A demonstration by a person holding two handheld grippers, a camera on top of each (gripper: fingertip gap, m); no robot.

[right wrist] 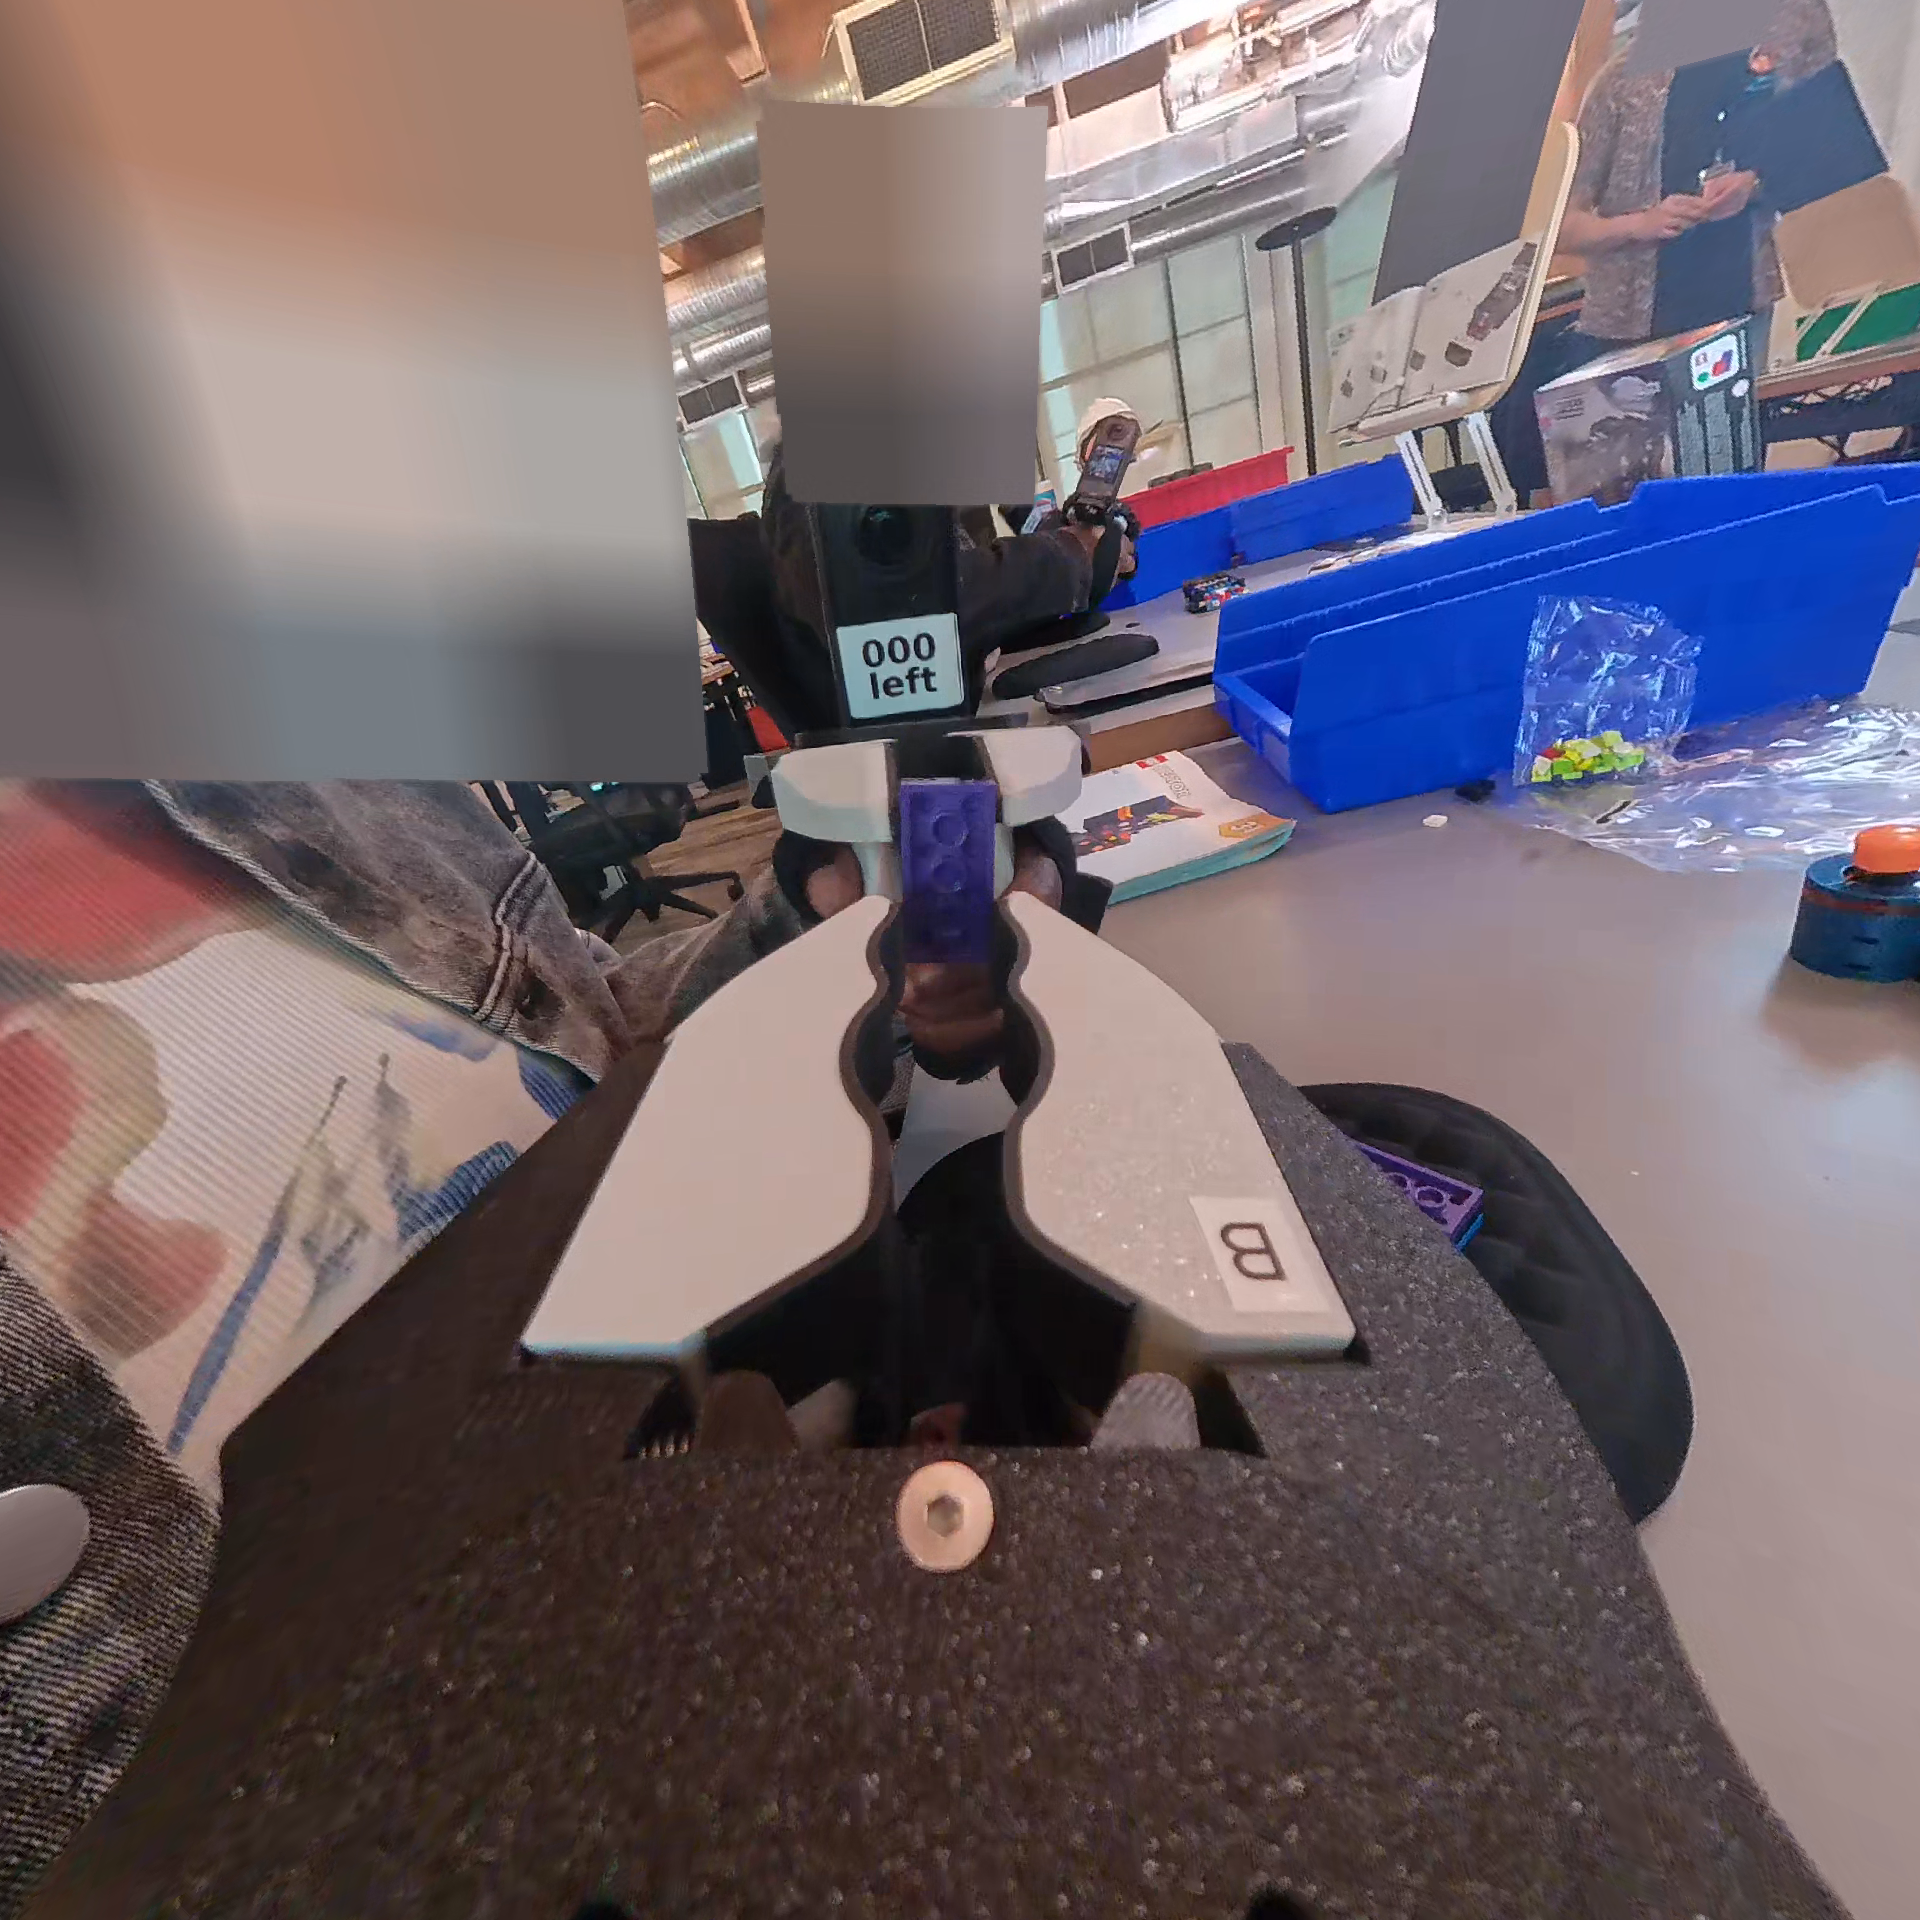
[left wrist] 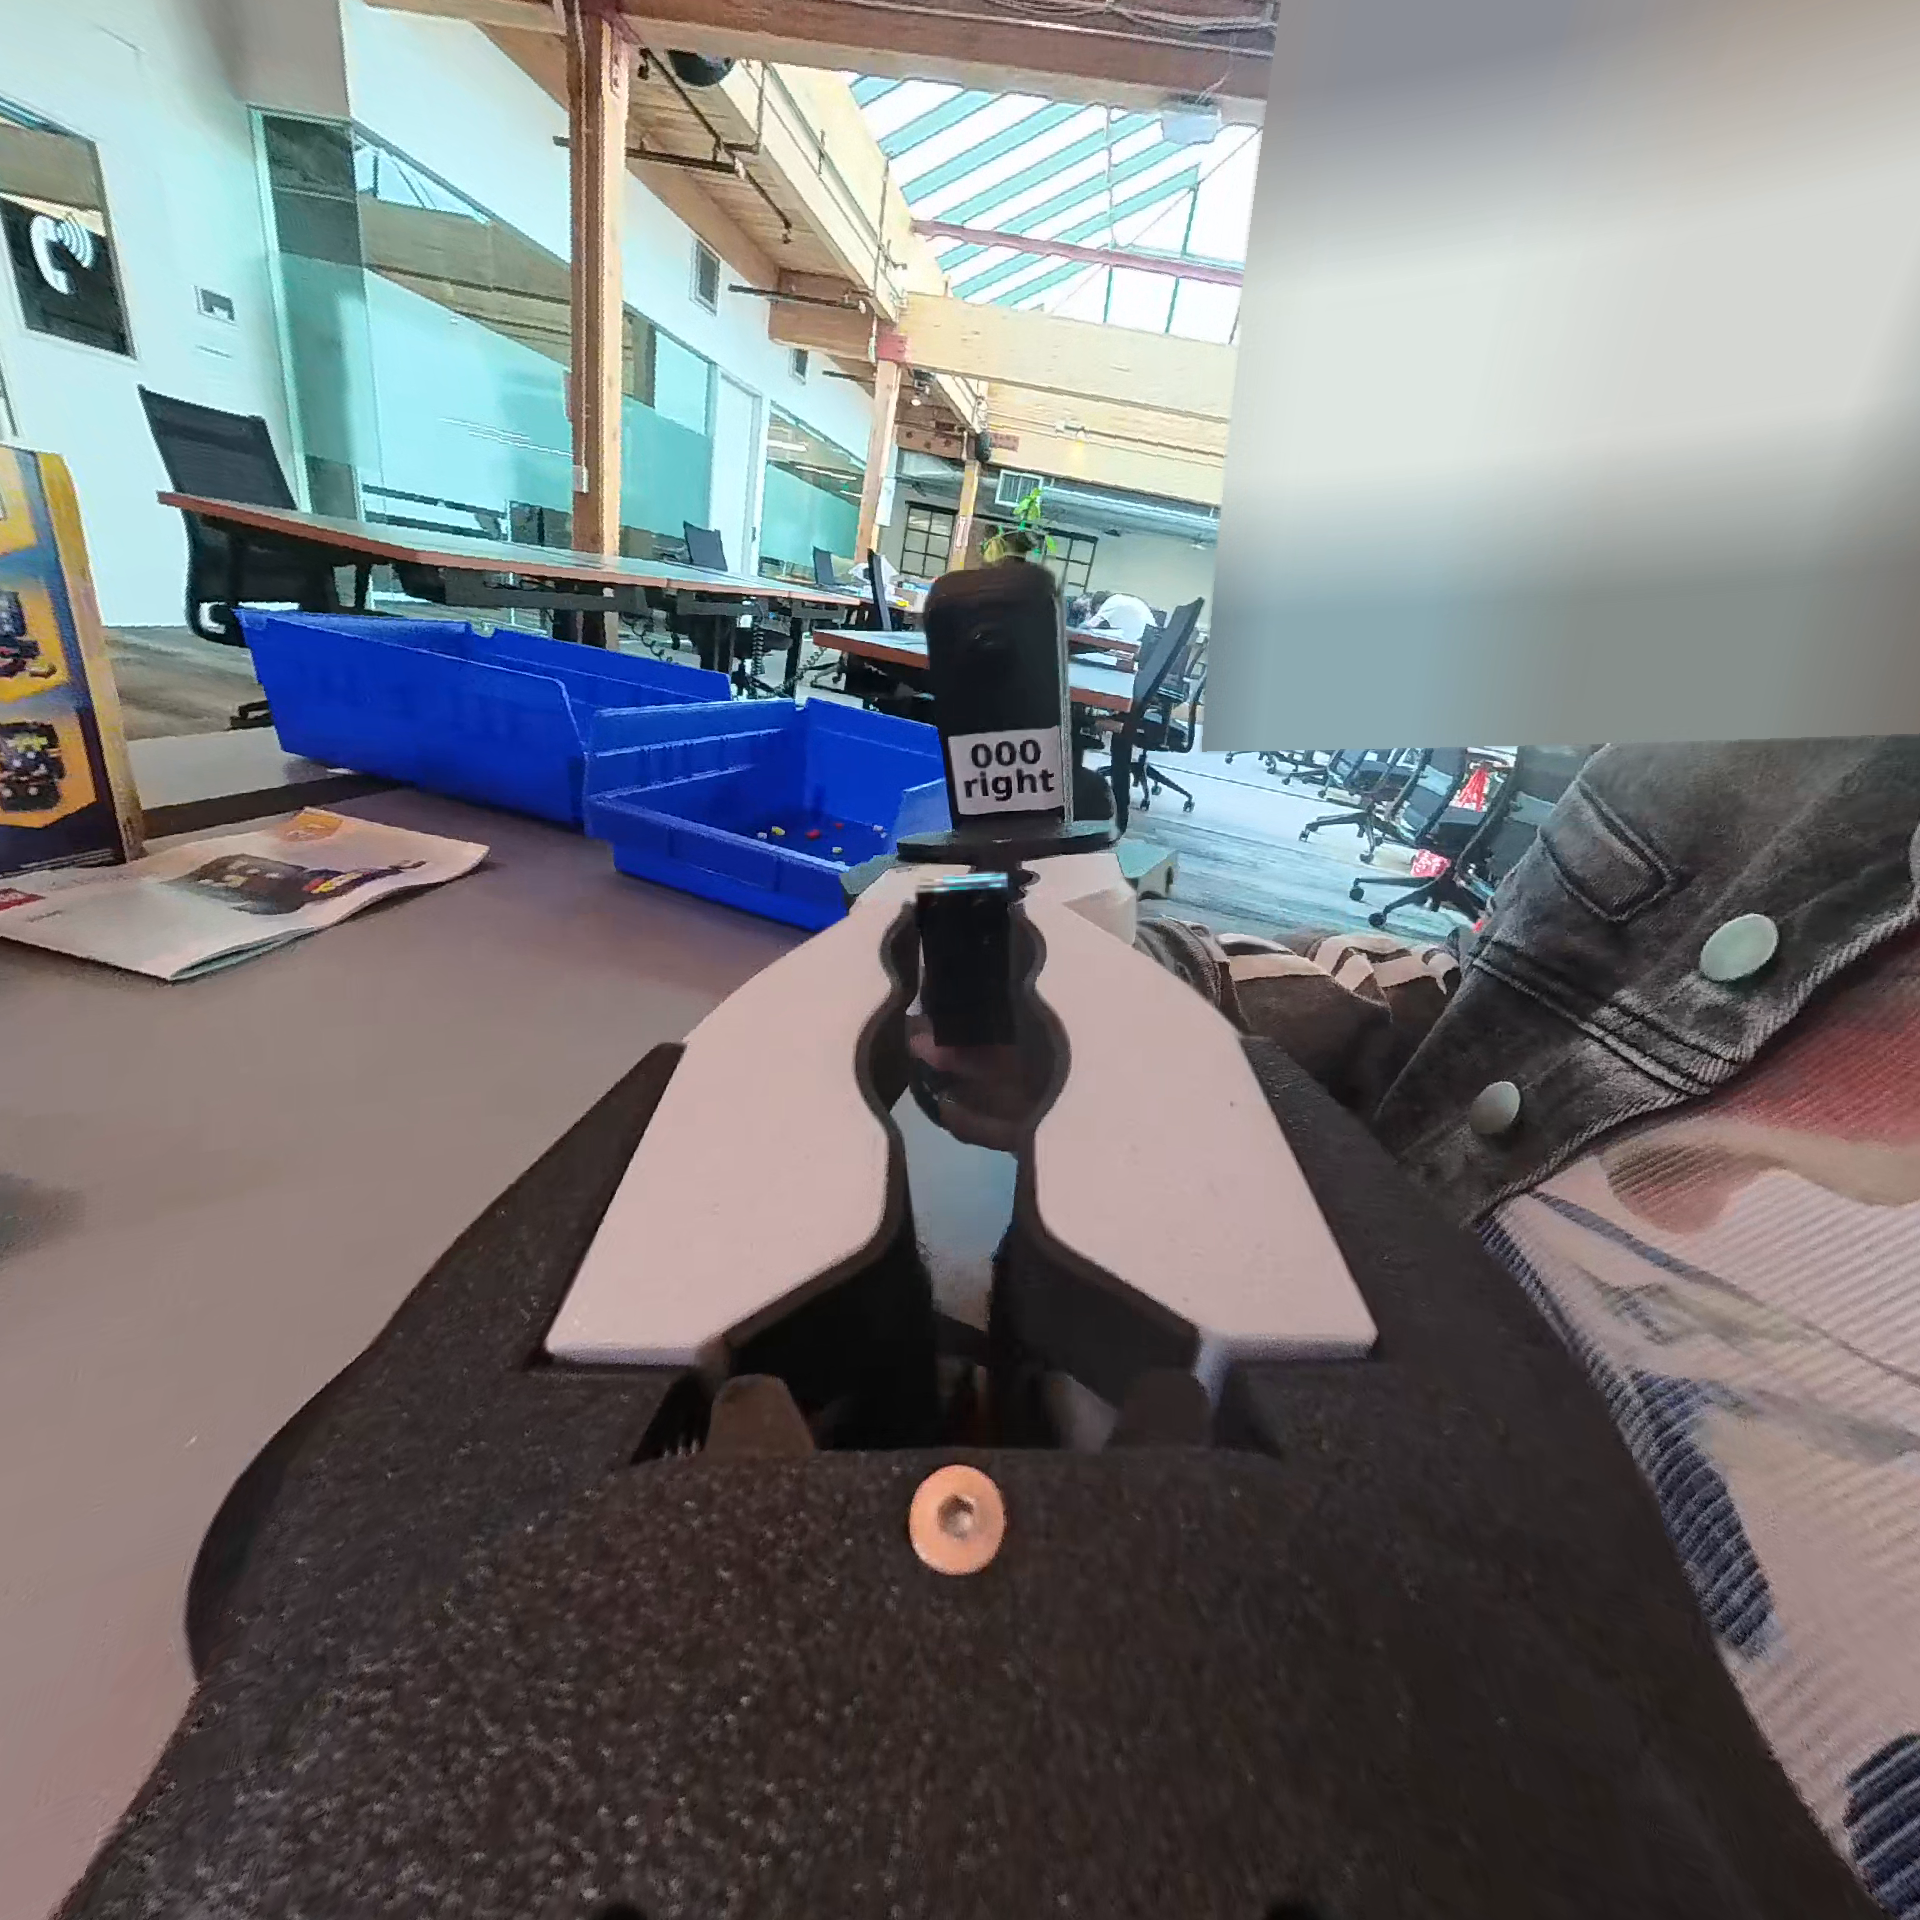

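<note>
My two grippers face each other tip to tip above the grey table (left wrist: 312, 1091). A purple studded brick (right wrist: 943, 883) spans the gap between them. My right gripper (right wrist: 945, 940) is shut on its near end. My left gripper's white fingers (right wrist: 831, 810) clamp its far end. In the left wrist view the brick (left wrist: 966, 971) looks dark and sits between the closed tips of my left gripper (left wrist: 961, 920). The right gripper's camera mount (left wrist: 1003, 707) stands just behind it. A person's hand shows behind the brick in both views.
Blue bins (left wrist: 457, 696) lie on the table, one with small loose pieces (left wrist: 769, 821). A booklet (left wrist: 239, 894) and a box (left wrist: 52, 665) are at left. A bag of green pieces (right wrist: 1590, 727), a blue-and-orange round object (right wrist: 1870, 914) and another purple plate (right wrist: 1434, 1195) are to the right. The grippers are tip to tip, or close to it.
</note>
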